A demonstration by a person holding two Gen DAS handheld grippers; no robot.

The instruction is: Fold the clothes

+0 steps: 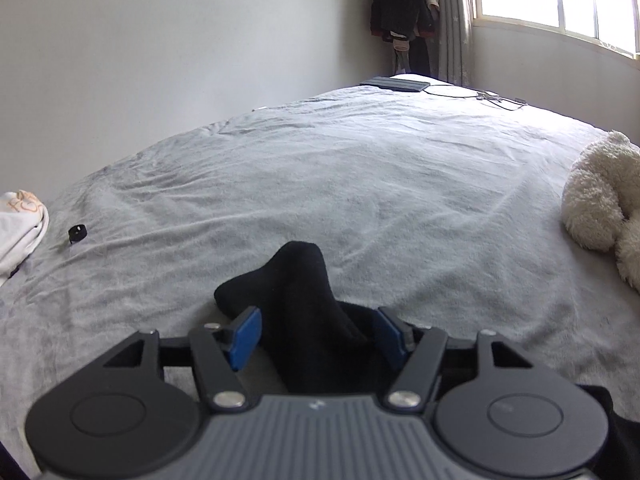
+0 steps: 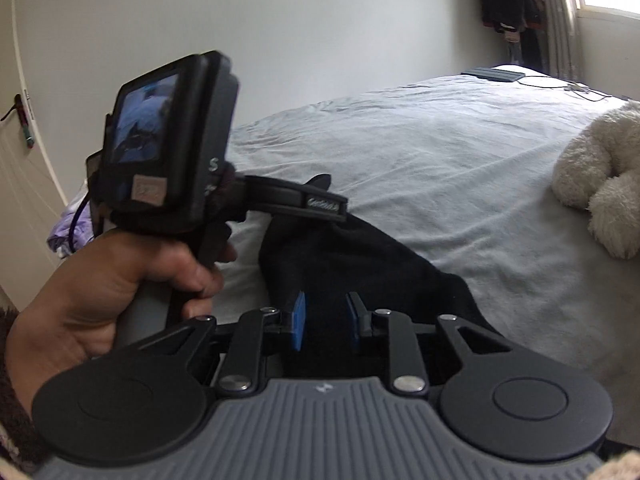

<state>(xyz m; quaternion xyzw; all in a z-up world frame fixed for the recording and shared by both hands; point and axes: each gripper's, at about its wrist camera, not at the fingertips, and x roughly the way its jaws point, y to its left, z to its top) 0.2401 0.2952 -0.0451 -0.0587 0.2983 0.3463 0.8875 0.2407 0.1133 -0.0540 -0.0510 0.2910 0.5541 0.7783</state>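
Where the black knit garment [image 1: 298, 300] bunches up between the blue pads of the left claw [image 1: 316, 332], the jaws stand wide apart around it, released and not pinching; the cloth rises in a peak just ahead of the pads. Seen from the right wrist, the right claw [image 2: 325, 322] is likewise parted, its blue pads set on either side of a strip of the same dark cloth [image 2: 340, 264] without closing on it. From this claw the garment's long axis runs forward and to the left, towards the left claw held in the person's hand [image 2: 132, 280], which is the nearer to the far end. Beyond both claws lies the pale grey rumpled bedspread [image 1: 360, 168], with a cream fluffy soft toy [image 1: 600, 200] off to the right.
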